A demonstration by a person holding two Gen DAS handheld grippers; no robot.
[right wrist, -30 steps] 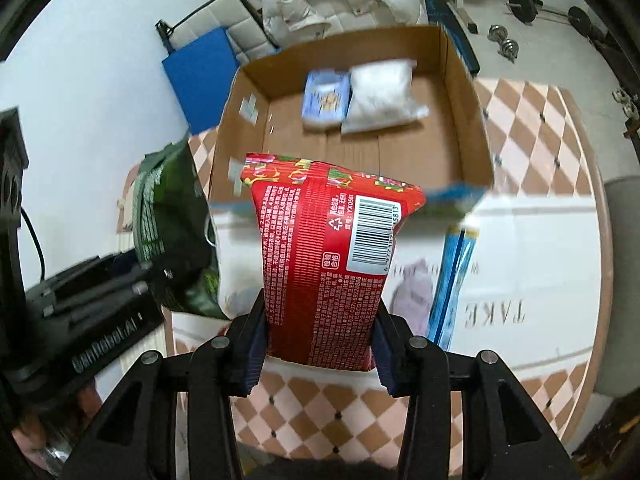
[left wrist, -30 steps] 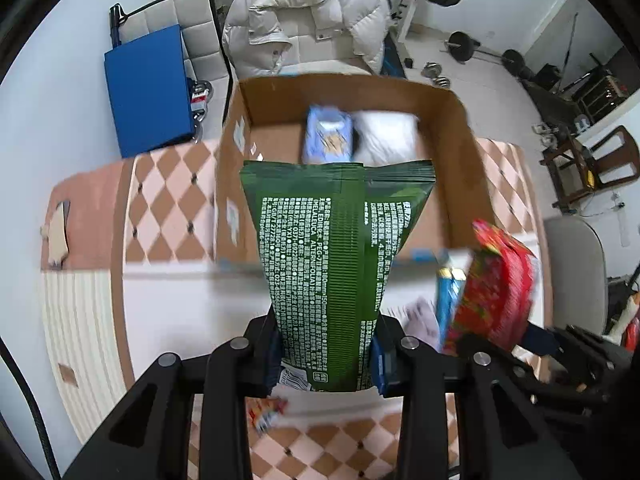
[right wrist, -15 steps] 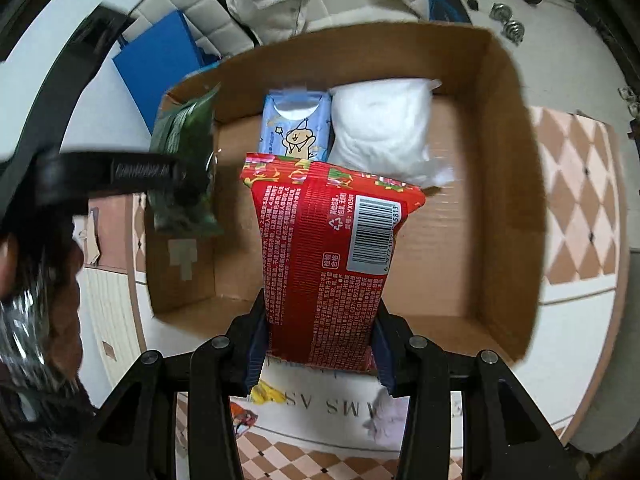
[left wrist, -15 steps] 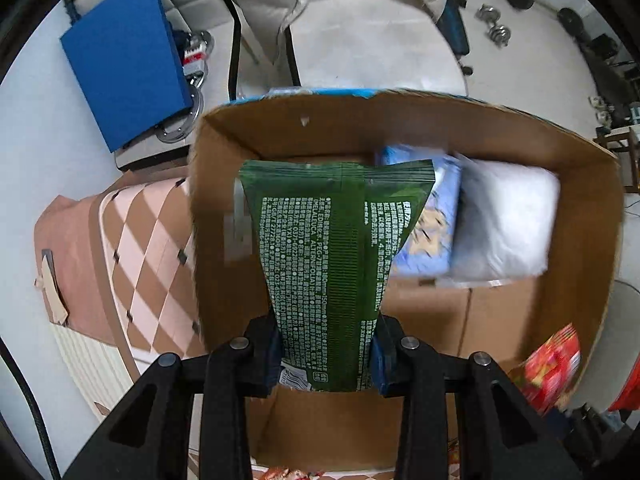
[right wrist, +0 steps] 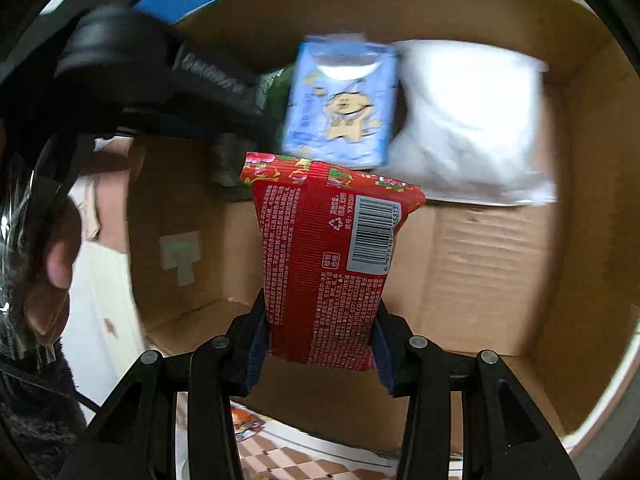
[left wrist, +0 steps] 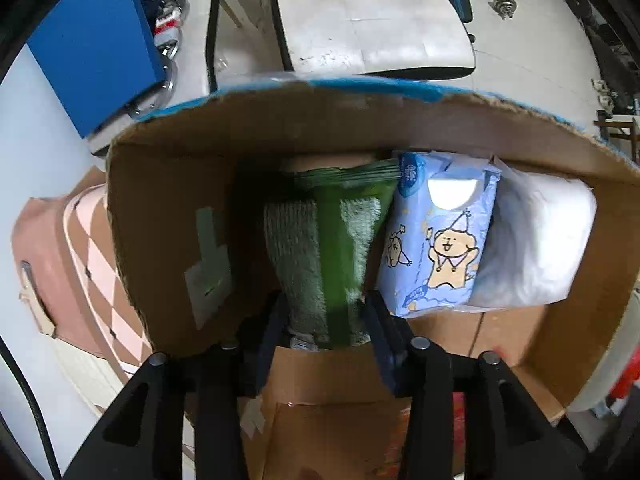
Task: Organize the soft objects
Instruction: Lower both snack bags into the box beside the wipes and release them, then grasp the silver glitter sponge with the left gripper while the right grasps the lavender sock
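My left gripper (left wrist: 326,320) is shut on a green packet (left wrist: 332,248) and holds it inside the cardboard box (left wrist: 168,240), at the far wall, left of a blue tissue pack (left wrist: 436,236) and a white soft bag (left wrist: 536,248). My right gripper (right wrist: 318,344) is shut on a red packet (right wrist: 328,256) with a barcode, held above the box floor (right wrist: 480,272) in front of the blue tissue pack (right wrist: 344,104) and white bag (right wrist: 468,120). The left gripper's body (right wrist: 132,64) and a strip of the green packet (right wrist: 276,88) show at the upper left of the right wrist view.
The box sits on a table with a checkered cloth (left wrist: 96,248). Behind the box are a blue board (left wrist: 96,40) and a white padded seat (left wrist: 372,16). A small colourful packet (right wrist: 246,424) lies on the table in front of the box.
Both grippers have moved forward and down from above the table into the box. The green packet now reaches the far wall beside the blue tissue pack; the red packet hangs over the box floor.
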